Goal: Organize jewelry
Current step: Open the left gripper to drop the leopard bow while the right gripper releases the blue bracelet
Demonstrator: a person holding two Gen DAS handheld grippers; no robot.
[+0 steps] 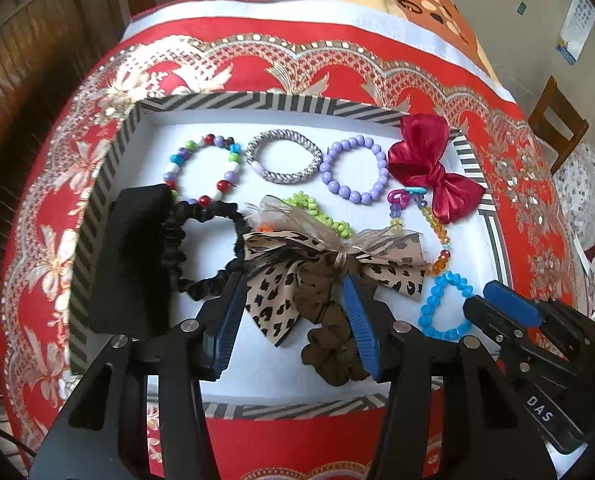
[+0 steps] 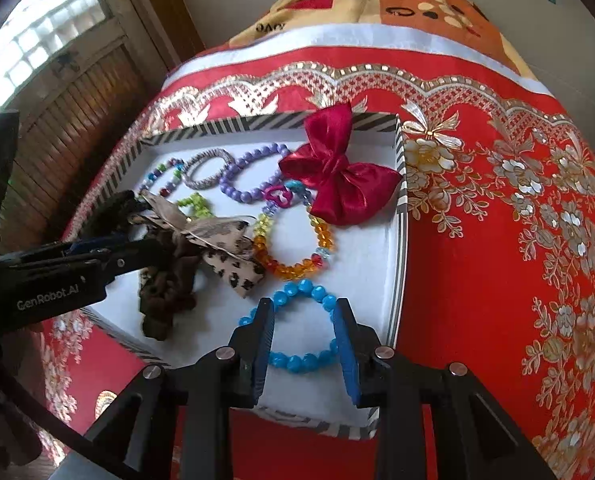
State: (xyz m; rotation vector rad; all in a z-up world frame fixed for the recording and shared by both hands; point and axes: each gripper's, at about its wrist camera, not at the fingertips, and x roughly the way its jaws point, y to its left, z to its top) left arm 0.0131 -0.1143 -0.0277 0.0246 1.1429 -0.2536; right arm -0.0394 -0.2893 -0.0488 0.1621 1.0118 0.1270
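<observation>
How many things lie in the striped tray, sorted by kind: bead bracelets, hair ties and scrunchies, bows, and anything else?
Bead bracelets: 4 (multicolour, lilac, amber-rainbow, blue)
Hair ties and scrunchies: 4 (grey, black, green, brown)
Bows: 2 (red, leopard)
Other: 1 (black block)
Total: 11

Glossy satin red bow (image 2: 339, 174); translucent faceted blue bead bracelet (image 2: 297, 326); matt brown scrunchie (image 1: 329, 320).

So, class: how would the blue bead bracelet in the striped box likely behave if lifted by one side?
The blue bead bracelet looks strung, so it would probably sag out of round. Its glossy faceted beads may slip against flat pads. Lying flat, it seems unlikely to roll.
</observation>
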